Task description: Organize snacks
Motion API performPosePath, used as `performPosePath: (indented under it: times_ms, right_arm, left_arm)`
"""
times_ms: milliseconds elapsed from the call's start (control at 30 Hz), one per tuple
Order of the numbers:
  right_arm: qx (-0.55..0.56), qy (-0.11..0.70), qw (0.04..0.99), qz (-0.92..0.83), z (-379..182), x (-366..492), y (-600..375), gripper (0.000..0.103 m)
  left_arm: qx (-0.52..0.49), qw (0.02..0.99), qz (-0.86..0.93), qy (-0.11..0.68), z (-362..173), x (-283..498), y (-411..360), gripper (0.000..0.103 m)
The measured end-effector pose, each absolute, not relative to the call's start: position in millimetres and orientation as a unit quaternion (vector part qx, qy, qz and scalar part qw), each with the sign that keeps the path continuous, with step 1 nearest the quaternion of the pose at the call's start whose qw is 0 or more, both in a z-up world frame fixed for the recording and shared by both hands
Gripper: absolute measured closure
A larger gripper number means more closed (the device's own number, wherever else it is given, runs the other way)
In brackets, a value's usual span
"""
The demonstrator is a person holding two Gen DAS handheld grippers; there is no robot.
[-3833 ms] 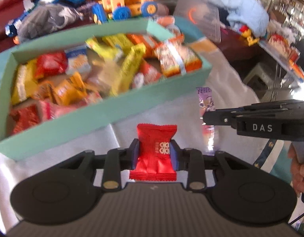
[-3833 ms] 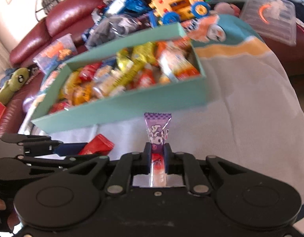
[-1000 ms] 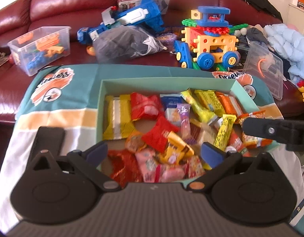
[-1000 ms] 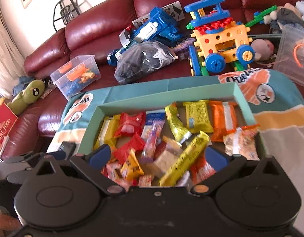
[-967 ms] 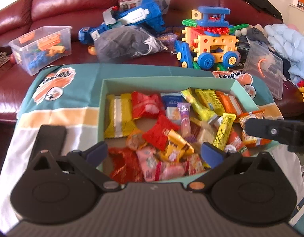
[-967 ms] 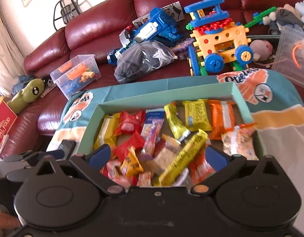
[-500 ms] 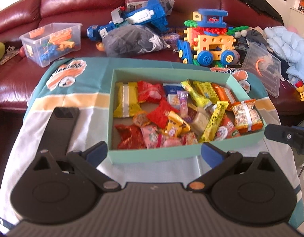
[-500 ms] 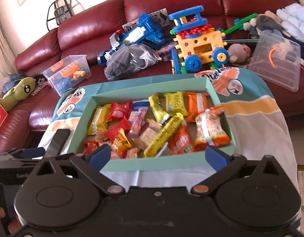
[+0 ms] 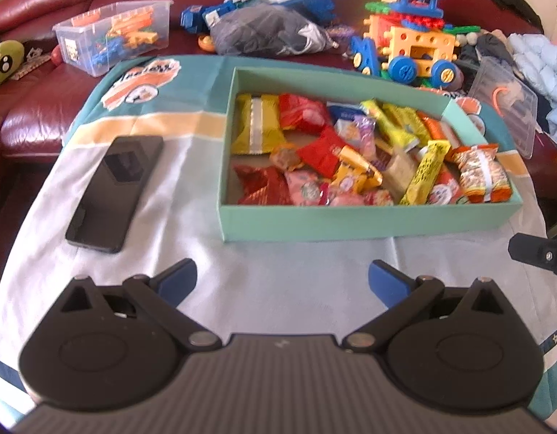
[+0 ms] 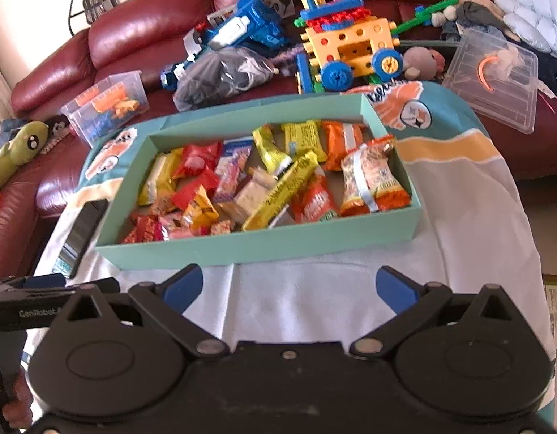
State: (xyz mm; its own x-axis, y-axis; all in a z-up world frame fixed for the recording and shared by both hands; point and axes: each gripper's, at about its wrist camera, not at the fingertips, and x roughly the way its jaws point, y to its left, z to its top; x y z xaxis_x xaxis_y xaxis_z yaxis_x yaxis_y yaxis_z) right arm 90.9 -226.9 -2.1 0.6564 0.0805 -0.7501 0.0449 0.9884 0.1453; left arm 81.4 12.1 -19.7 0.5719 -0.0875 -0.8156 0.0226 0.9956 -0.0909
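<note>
Red leather sofa cluttered with toys sits behind the cloth-covered table (image 9: 296, 282), where the green box (image 9: 350, 222) holds every snack (image 10: 368, 177) I can see; none lies loose on the cloth, so the sorting looks about finished. A phone (image 9: 115, 188) rests just left of the box. Seconds ago each gripper pinched a candy; now the left gripper (image 9: 282, 280) and right gripper (image 10: 289, 285) are both spread wide, empty, and drawn back from the box.

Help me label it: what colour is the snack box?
Mint green box, clearest in the right wrist view.
</note>
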Motion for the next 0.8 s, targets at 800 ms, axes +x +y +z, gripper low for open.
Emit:
performPosePath:
  times_ms: [800]
  right_arm:
    - [0.087,0.449,0.889,-0.010,-30.9,103.4,-240.0,0.000]
  left_arm:
    - [-0.027,0.875,-0.020,0.482,-40.4,93.9,10.6,0.000]
